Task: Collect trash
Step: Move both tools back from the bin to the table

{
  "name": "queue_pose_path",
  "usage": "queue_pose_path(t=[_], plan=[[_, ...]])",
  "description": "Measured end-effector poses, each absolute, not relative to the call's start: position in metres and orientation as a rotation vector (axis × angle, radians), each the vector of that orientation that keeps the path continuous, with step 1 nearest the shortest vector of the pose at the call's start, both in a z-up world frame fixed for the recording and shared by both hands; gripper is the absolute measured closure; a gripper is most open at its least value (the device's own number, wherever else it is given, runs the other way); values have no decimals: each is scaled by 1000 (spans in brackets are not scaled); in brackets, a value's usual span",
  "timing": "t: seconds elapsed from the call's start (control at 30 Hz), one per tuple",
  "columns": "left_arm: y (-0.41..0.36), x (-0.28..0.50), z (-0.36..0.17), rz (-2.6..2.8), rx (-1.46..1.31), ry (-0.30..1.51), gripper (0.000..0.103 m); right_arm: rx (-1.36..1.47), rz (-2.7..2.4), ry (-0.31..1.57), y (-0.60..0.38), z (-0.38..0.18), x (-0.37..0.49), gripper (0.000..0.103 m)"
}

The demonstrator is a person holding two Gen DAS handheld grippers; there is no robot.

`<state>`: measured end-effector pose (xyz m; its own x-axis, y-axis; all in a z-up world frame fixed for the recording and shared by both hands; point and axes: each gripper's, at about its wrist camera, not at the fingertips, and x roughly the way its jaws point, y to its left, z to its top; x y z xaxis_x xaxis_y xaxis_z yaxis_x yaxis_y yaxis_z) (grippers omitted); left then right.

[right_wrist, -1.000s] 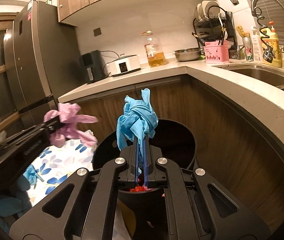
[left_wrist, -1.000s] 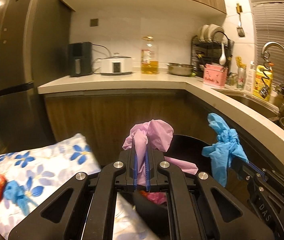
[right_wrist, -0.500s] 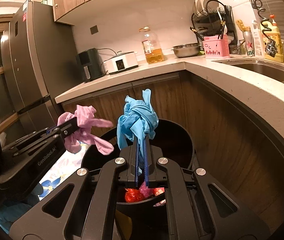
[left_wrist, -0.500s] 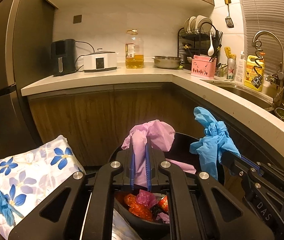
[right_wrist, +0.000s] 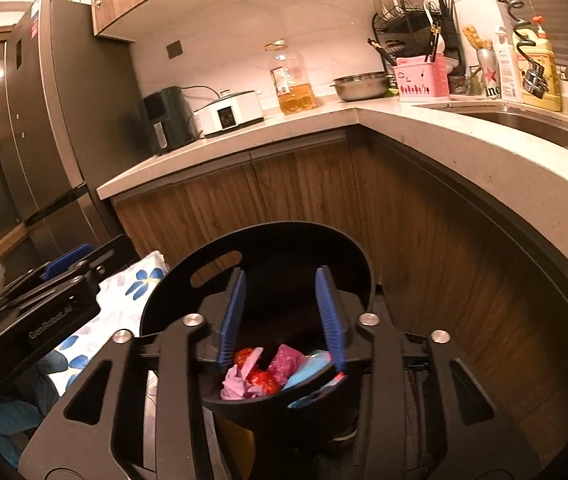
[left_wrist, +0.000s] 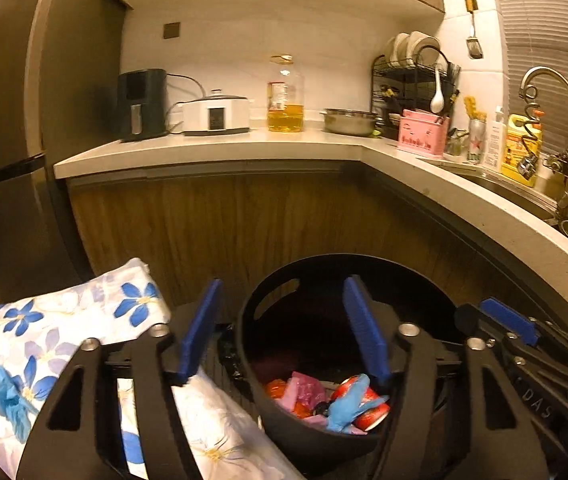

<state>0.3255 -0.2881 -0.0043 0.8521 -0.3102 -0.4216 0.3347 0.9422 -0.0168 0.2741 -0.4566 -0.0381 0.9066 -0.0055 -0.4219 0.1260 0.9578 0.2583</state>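
Both gloves have left the tongs since the earlier frames: the blue glove [left_wrist: 348, 404] and the pink glove [right_wrist: 236, 386] now lie in the bin [left_wrist: 268, 304] among red and pink wrappers. The left gripper [left_wrist: 284, 332] is spread wide and holds nothing, one finger over the bin, the other over the floral cloth [left_wrist: 84, 320]. The right gripper [right_wrist: 280, 316] is likewise spread and empty above the bin. Another blue glove [left_wrist: 2, 394] lies on the cloth. Beyond stand wooden cabinets [right_wrist: 304, 188] and the counter [left_wrist: 212, 148].

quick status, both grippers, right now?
Left gripper: open, holding nothing, above the black bin.
Right gripper: open, holding nothing, above the same bin.
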Motion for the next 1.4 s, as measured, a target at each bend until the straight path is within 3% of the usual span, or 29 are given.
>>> queue_pose_path(t=[0.17,0.23,0.43,1.4], plan=[[-270,314,-9,-276,54,431,16,278,-105,429,-455,-40,264,42],[-262,308,-12,-261,53,436,15,273,-116,423,-454,-40,260,32],[-234,284,-24,-197,48,447,7,230,-139,412,-442,-40,245,25],[0,178,-33,404,-61,367,6,146,91,401,-258,-52,207,25]])
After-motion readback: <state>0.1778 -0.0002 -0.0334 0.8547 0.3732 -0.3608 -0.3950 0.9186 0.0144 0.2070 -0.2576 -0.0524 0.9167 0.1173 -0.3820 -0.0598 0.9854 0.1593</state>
